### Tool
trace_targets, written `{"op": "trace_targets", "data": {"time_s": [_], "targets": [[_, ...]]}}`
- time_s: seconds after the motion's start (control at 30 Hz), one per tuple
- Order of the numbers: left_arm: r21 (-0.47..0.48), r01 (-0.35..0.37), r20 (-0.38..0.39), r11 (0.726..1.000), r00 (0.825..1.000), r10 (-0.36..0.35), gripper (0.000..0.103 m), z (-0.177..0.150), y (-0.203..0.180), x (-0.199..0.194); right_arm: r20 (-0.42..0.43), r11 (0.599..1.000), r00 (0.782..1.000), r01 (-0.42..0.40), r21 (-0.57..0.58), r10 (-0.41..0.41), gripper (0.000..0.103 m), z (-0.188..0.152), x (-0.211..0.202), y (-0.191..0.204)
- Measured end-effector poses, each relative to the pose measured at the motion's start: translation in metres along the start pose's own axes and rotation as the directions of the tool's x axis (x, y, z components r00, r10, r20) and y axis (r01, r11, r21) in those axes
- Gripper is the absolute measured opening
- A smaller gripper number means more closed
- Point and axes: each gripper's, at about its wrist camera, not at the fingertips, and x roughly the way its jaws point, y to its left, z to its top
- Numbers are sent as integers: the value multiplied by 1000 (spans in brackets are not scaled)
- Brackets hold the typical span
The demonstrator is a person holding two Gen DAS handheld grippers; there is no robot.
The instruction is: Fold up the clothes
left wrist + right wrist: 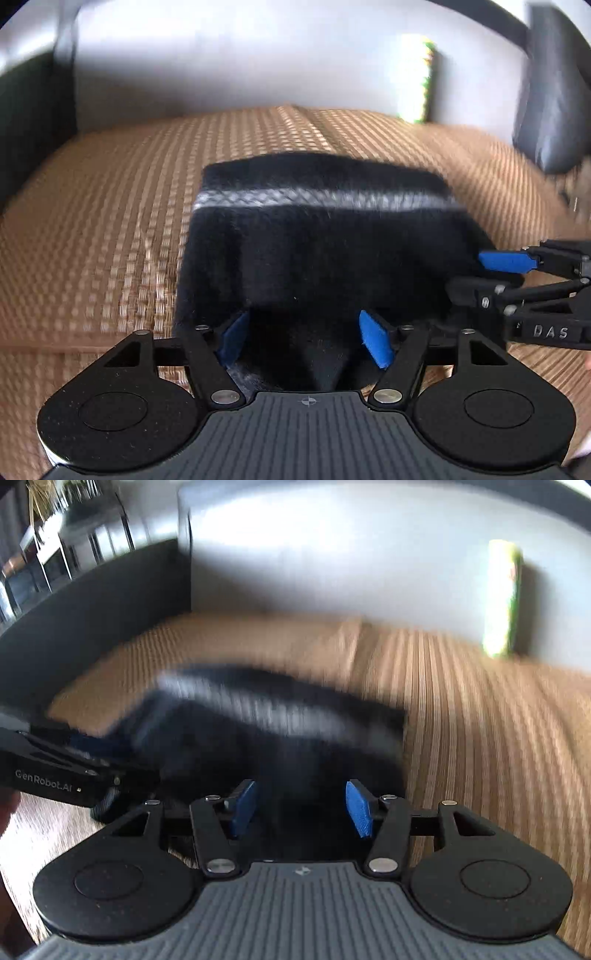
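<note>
Evidently near done: black garment [317, 236] lying in a compact folded rectangle on woven mat [92, 229], left gripper [304, 338] and right gripper [301, 808] both spread wide, gripping nothing, perhaps one tidy remaining.

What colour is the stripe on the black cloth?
Grey-white stripe, clearest in the left wrist view.

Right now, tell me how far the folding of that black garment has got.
Done: the black garment lies on the woven mat as a compact rectangle, its grey stripe straight across. In hand: nothing. The left claw and right claw are both open at its near edge. Left: perhaps one more fold or tidying, though motion blur hides the details.
</note>
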Motion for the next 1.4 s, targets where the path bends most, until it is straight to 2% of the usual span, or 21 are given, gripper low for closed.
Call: {"op": "trace_targets", "data": {"time_s": [0.03, 0.1, 0.43, 0.6, 0.63, 0.7, 0.8, 0.87, 0.93, 0.97, 1.03, 1.13, 1.23, 1.3, 1.4], "targets": [[23, -14, 7, 1000, 1000, 14, 81, -2, -4, 2, -24, 1000, 1000, 10, -2, -10, 61, -9, 5, 2], [35, -34, 23, 999, 999, 33, 82, -6, -8, 3, 9, 999, 1000, 19, -26, -18, 63, -25, 12, 5], [60, -48, 41, 997, 998, 46, 82, -9, -13, 10, 47, 999, 999, 19, -46, -17, 66, -24, 13, 3], [49, -24, -27, 999, 999, 26, 86, 1, -13, -5, 27, 999, 1000, 13, -47, -11, 66, -20, 13, 4], [30, -6, -39, 1000, 999, 7, 86, 4, -10, -12, 8, 999, 1000, 2, -42, -1, 67, -15, 9, 2], [-59, 32, -15, 998, 999, -33, 86, 13, 5, -33, -13, 1000, 1000, -19, -14, 19, 69, -3, -2, -3], [-215, 32, 23, 976, 999, -28, 88, 27, 37, -46, 40, 992, 996, -79, 102, 75, 78, 13, -31, -23], [-322, 48, 27, 946, 999, -41, 88, 37, 62, -38, 57, 977, 993, -112, 179, 103, 79, 20, -41, -41], [-412, 99, 9, 906, 994, -105, 88, 45, 84, -17, 50, 959, 990, -137, 246, 129, 79, 25, -38, -60], [-448, 122, 1, 886, 991, -136, 88, 48, 94, -6, 39, 948, 989, -148, 282, 143, 79, 27, -32, -70], [-489, 134, -28, 862, 985, -170, 88, 52, 105, 18, 4, 923, 985, -162, 348, 172, 79, 27, -15, -88], [-495, 178, -56, 851, 970, -236, 88, 53, 110, 42, -40, 884, 977, -171, 435, 208, 79, 24, 10, -111], [-477, 218, -99, 851, 949, -298, 88, 48, 102, 58, -59, 837, 957, -216, 502, 283, 79, 17, 29, -122], [-468, 240, -117, 851, 937, -329, 88, 43, 97, 65, -40, 795, 938, -268, 544, 343, 81, 9, 38, -124], [-472, 247, -109, 846, 936, -334, 89, 38, 96, 68, 9, 751, 929, -304, 587, 369, 79, 3, 41, -125]]}}
